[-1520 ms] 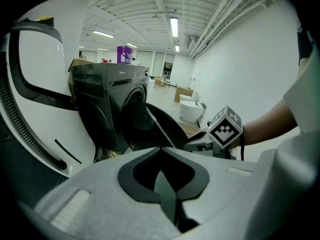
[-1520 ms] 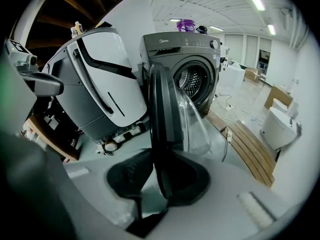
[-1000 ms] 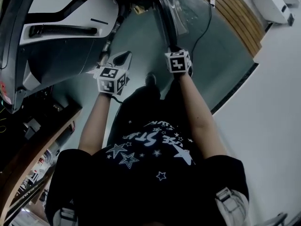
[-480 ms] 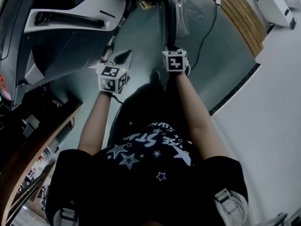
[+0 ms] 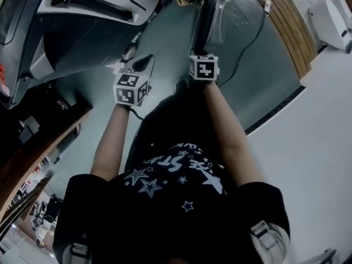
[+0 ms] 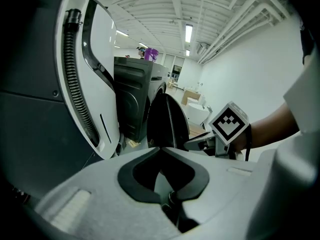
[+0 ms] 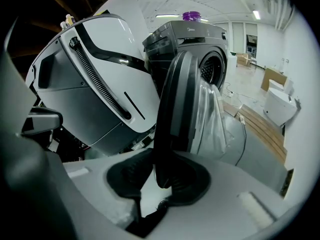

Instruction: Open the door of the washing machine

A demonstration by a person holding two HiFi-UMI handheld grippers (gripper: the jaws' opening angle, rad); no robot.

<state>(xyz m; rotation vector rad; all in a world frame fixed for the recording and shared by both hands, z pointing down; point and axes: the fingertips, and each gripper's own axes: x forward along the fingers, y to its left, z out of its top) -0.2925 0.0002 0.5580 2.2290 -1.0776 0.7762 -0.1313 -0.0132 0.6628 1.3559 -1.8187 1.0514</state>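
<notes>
- While swung out from the washing machine [image 7: 200, 39], the door [image 7: 175, 109] stands edge-on to the right gripper [image 7: 162, 179]. Its dark rim sits between the black pads [image 7: 192, 186], and the right fingers [image 7: 230, 199] are clamped on the lower rim.
- Head view confirms the hold: the door [image 5: 204, 21] runs up and away from the right gripper [image 5: 200, 53].
- Crinkled clear plastic film [image 7: 212, 119] covers the door's inner bulge, just right of the right fingers.
- Drum opening [image 7: 214, 69] shows beyond the door, well ahead of the right fingers. A purple object [image 7: 191, 16] sits on top of the machine, too small to identify.
- Left gripper [image 6: 161, 151]: the left fingers [image 6: 100, 184] are brought together with tips meeting and nothing between them.
- The left gripper is apart from the door [image 6: 165, 119], which shows ahead of its fingers.
- Head view: the left gripper [image 5: 140, 65] sits left of the right gripper, over the teal floor [image 5: 165, 37], touching nothing.
- Large white-and-grey housing [image 7: 95, 99] with a black ribbed hose [image 7: 97, 81] stands left of both pairs of fingers.
- Black cable [image 5: 245, 37] lies on the floor right of the right fingers.
- Wooden boards [image 5: 286, 26] lie further right, with a white unit [image 5: 333, 21] beyond them.
</notes>
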